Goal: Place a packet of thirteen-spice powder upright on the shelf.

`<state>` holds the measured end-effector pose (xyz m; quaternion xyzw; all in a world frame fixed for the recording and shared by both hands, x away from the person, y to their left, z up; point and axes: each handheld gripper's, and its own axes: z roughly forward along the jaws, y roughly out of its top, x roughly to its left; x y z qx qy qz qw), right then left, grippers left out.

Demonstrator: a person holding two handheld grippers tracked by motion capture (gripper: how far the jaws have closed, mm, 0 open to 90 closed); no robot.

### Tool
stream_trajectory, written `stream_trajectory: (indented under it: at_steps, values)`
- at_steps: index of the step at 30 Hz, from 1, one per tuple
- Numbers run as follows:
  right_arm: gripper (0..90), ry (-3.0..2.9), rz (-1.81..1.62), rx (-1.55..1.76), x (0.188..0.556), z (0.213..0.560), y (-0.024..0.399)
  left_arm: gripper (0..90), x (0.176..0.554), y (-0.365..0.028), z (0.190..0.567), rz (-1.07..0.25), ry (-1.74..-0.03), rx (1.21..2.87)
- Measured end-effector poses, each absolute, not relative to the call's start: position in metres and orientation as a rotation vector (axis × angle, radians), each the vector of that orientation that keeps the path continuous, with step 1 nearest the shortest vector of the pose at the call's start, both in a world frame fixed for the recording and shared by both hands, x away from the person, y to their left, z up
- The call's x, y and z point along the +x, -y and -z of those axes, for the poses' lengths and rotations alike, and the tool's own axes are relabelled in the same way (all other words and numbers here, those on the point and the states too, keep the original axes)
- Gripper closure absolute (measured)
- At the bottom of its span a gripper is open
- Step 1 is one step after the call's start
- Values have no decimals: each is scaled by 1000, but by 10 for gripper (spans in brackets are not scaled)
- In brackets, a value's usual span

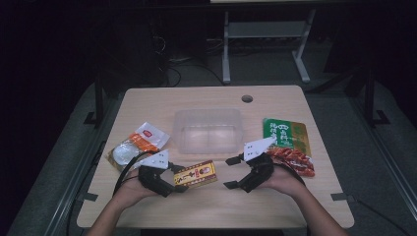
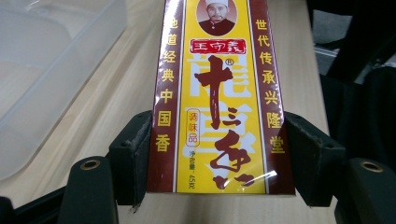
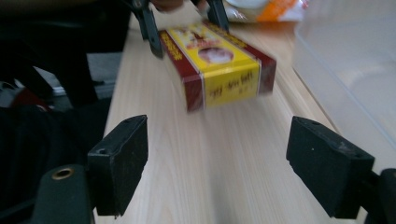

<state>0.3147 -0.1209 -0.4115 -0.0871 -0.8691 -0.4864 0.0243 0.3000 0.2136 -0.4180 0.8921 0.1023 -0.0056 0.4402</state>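
— Four packaged or plastic things share the wooden table [image 1: 147, 206] with the two grippers. Run through them from the left?

— At the far left lies a crinkly clear bag with an orange and white label [image 1: 139, 144], something round and pale inside it. In the middle, farther off, stands a clear plastic tub [image 1: 208, 130], rectangular with rounded corners, open on top. To the right lies a glossy green packet [image 1: 286, 134], and a red sausage pack [image 1: 295, 161] lies against its near edge.

— Does anything stand in the way of the box?

— The tub's near wall sits just beyond it; the wood between the two grippers is bare.

— And the box itself?

— A long, flat carton, yellow and dark red [image 1: 195, 175], wrapped in shiny film, printed with Chinese characters and a portrait. It is near the middle of the table, just left of centre, nearer than the tub.

— How does the left gripper [image 1: 173, 184] stand to it?

— Clamped on it. In the left gripper view the two black pads press the carton's long sides near its end, and the rest reaches out towards the right.

— The right gripper [image 1: 230, 173]?

— Released, jaws wide with only wood between them. It sits near the carton's free end without touching it.
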Motion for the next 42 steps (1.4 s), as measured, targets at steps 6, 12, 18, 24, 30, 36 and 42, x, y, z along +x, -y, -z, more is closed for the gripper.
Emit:
stream_trajectory:
  at_steps: [6, 12, 18, 24, 30, 36, 42]
  values:
    - [196, 2665, 1506, -184, 319, 409, 104, 318, 296, -213, 415, 39, -226, 2197]
    - [190, 2624, 1499, -160, 319, 412, 93, 318, 293, -208, 415, 50, -187, 2201]
    - [203, 2612, 1511, -131, 316, 412, 86, 318, 291, -206, 414, 52, -170, 2192]
    - [245, 2619, 1508, -110, 313, 412, 85, 318, 290, -204, 414, 51, -157, 2187]
    - [283, 2628, 1522, -105, 312, 411, 86, 318, 290, -206, 413, 54, -158, 2166]
    - [301, 2631, 1541, -94, 310, 408, 87, 317, 292, -207, 414, 69, -151, 2157]
    - [314, 2643, 1516, -95, 306, 404, 86, 314, 292, -204, 421, 102, -147, 2162]
